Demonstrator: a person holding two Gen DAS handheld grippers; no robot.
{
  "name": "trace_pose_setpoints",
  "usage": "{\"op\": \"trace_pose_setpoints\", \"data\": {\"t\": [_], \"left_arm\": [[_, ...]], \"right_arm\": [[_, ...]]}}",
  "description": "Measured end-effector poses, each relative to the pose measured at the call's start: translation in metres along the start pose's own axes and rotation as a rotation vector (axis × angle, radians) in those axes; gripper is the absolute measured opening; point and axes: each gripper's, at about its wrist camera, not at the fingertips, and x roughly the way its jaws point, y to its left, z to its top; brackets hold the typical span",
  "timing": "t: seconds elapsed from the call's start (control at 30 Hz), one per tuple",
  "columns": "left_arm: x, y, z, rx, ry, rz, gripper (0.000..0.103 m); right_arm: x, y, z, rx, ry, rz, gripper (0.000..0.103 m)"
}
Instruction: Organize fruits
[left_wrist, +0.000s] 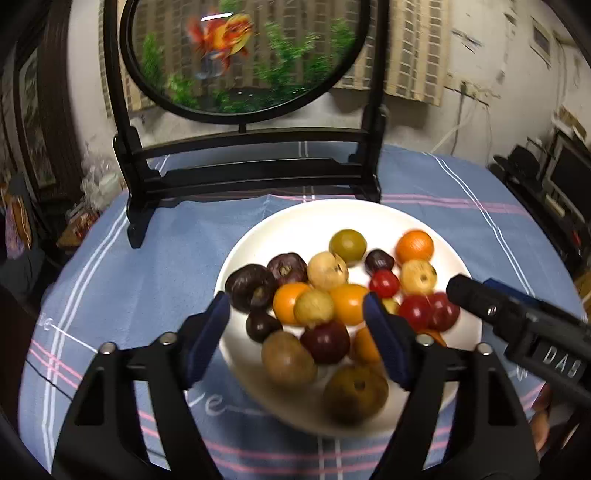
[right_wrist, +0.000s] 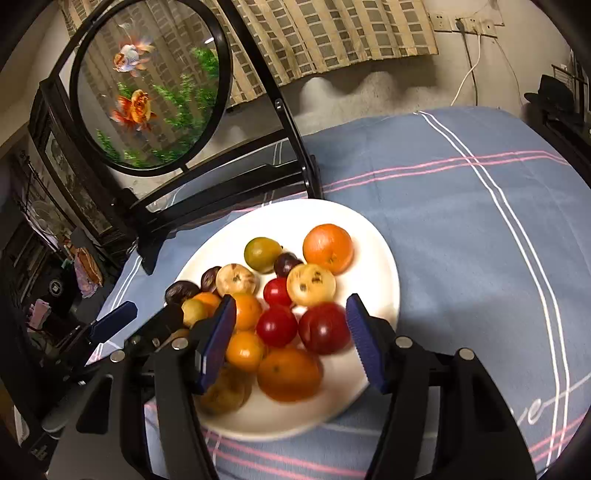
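A surface covered by a blue cloth (right_wrist: 461, 229) with white and pink stripes carries everything. At its far side stands a black wooden stand (left_wrist: 243, 162) that holds a round panel (left_wrist: 243, 55) with painted goldfish and green water plants. In front of the stand lies a white plate (left_wrist: 291, 225), and all the fruits are on this plate, close together and touching one another.

The left gripper (left_wrist: 295, 332) hangs over the near side of the plate. Its jaws stand wide open with nothing pressed between them; the fruits lie below the gap. The right gripper (right_wrist: 291, 339) is over the right part of the plate. Its jaws are also open and hold nothing.

Among the fruits, an orange (right_wrist: 328, 248) lies at the far right side of the plate, and a second orange fruit (right_wrist: 289, 373) lies near the front edge. A green-yellow fruit (left_wrist: 347, 245) is at the far side. A dark purple fruit (left_wrist: 250, 288) is at the left edge. A small red fruit (right_wrist: 277, 325) lies between the right gripper's blue pads (right_wrist: 218, 343).
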Motion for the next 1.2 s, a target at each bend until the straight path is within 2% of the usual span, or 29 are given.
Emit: {"op": "trace_pose_setpoints", "data": {"t": [0.13,0.27,0.37,0.73,0.93,1.2], "left_arm": [[-0.026,-0.002,-0.02,-0.022,-0.026,-0.02,0.092],[-0.053,-0.004,-0.045,-0.033,-0.042,-0.036,0.096],[-0.072,-0.004,-0.068,-0.035,-0.05,-0.026,0.099],[-0.104,-0.004,-0.12,-0.045,-0.003,-0.057,0.099],[-0.111,-0.002,-0.13,-0.044,0.003,-0.053,0.1],[-0.114,-0.003,-0.137,-0.042,-0.002,-0.042,0.101]], "right_arm": [[-0.024,-0.006,-0.021,0.002,-0.03,-0.013,0.063],[-0.043,-0.012,-0.046,-0.017,-0.045,-0.084,0.064],[-0.056,-0.011,-0.069,-0.077,-0.019,-0.166,0.064],[-0.083,-0.005,-0.131,-0.257,0.057,-0.339,0.069],[-0.086,-0.006,-0.145,-0.286,0.065,-0.351,0.076],[-0.086,-0.008,-0.15,-0.28,0.071,-0.354,0.076]]}}
